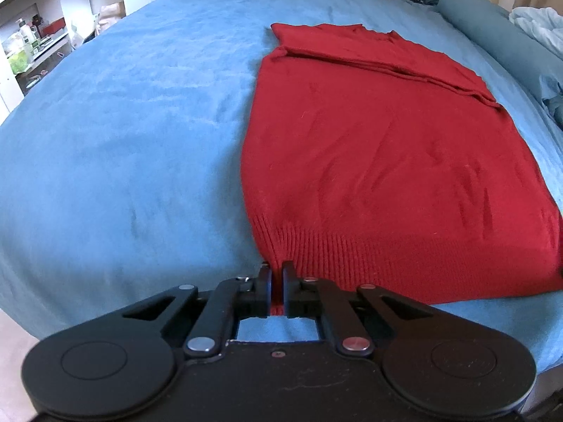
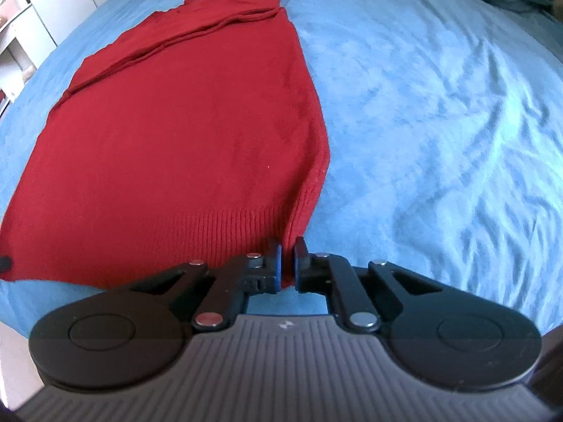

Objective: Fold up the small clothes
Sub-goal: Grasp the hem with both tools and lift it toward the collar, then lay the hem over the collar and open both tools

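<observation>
Red knitted sweater [image 1: 380, 161] lying flat on the blue bed cover [image 1: 123, 133], directly ahead of both tools. The sleeves appear already folded inward across the far end, leaving a long rectangle, so the side folds are judged complete. The left tool [image 1: 277, 274] is closed nearly to touching on the near left corner of the ribbed hem [image 1: 352, 253]; the right tool [image 2: 288, 260] pinches the near right corner likewise. Remaining, by judgement: carrying the hem away from the tools toward the collar end, then any final halving.
</observation>
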